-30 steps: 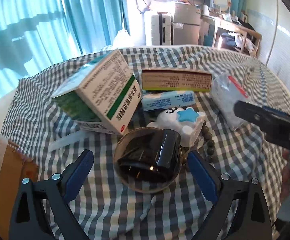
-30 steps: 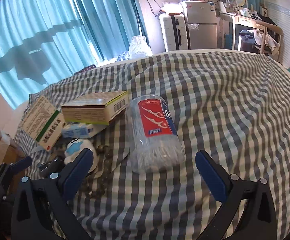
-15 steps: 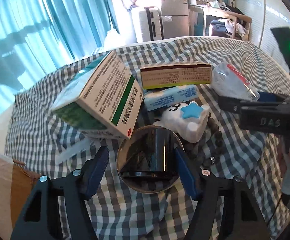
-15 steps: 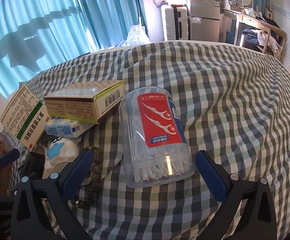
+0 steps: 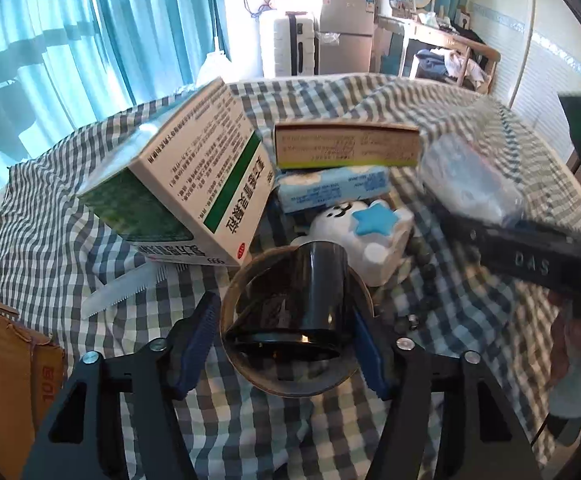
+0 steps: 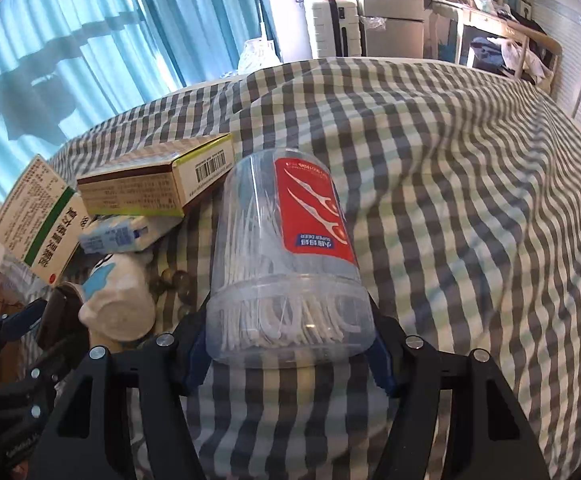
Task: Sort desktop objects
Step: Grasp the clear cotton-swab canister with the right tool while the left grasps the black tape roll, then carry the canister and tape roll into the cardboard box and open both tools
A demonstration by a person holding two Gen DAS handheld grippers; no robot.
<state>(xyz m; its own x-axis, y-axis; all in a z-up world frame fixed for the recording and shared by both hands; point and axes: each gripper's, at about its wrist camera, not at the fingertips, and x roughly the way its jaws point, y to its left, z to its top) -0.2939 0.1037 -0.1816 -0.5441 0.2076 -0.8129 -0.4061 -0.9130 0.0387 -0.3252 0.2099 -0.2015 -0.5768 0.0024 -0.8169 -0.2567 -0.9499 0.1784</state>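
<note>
Grippers clamped on two desk items.
Left gripper (image 5: 286,344) pinches the black tape roll (image 5: 296,320); right gripper (image 6: 288,350) squeezes the floss-pick jar (image 6: 290,264).

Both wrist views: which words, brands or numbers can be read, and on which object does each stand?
"SUPER DEER": red label of the clear plastic floss-pick jar.
"DAS": black body of the right gripper.
"999": white and green medicine box; its Chinese print is too small.
Yellow-brown carton, blue tissue pack: unreadable.
</note>
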